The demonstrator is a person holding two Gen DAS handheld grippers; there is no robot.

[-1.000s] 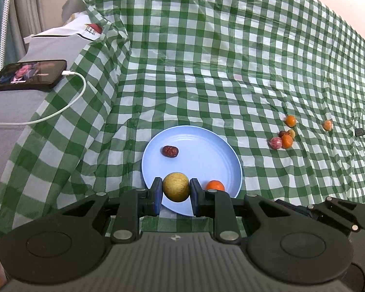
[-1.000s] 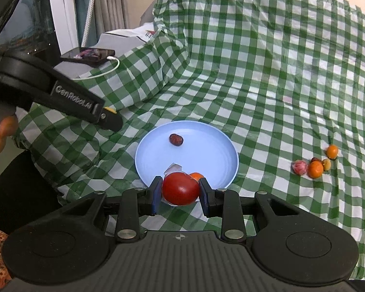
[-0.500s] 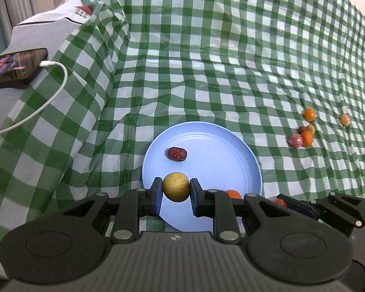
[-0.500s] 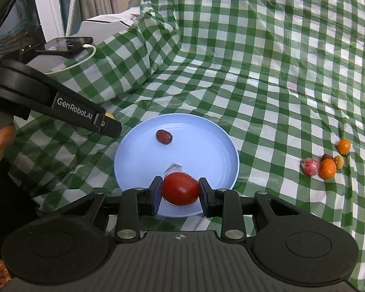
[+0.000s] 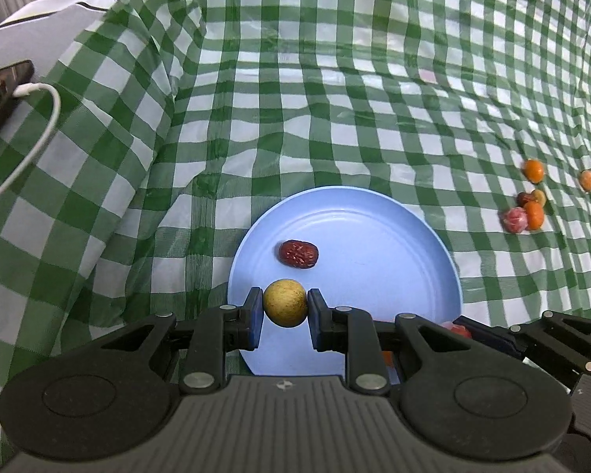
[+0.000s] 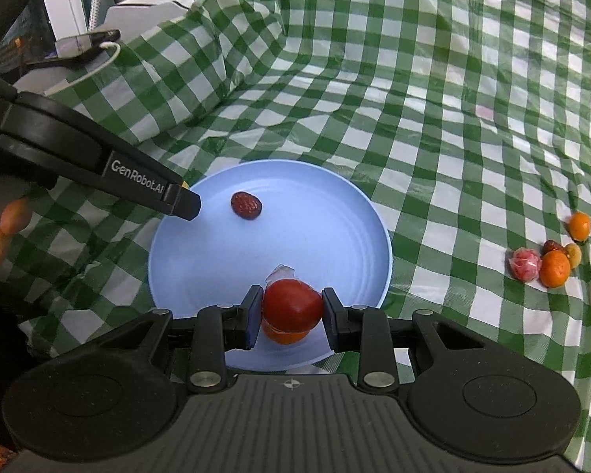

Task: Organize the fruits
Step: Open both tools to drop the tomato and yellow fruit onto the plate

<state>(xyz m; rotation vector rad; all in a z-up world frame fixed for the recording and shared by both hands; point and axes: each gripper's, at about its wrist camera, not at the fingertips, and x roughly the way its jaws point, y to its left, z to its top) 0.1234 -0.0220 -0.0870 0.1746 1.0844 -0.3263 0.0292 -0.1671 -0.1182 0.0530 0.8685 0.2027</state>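
Green/white checked cloth (image 5: 335, 110) covers the whole surface, shiny plastic-looking w/ lots of wrinkles, bunched up at the far left. Beyond that fold there's a grey ledge w/ a phone (image 6: 75, 45) plugged into a white cable (image 5: 27, 149); curtains in the back corner.

Round pale-blue plate (image 5: 394, 236) sits mid-cloth, smooth w/ faint rings. A wrinkly dark-red date (image 5: 298, 254) lies on it. Off to the right on the cloth: small cluster of fruits (image 6: 547, 262), orange ones plus a pink wrapped one.

Left gripper (image 5: 285, 311) hovers over the plate's near-left edge, pinching a round matte yellow fruit (image 5: 285, 302). Right gripper (image 6: 291, 315) is low over the plate's near side, clamped on a glossy tomato (image 6: 291, 305), w/ an orange (image 6: 283, 335) right under it on the plate.
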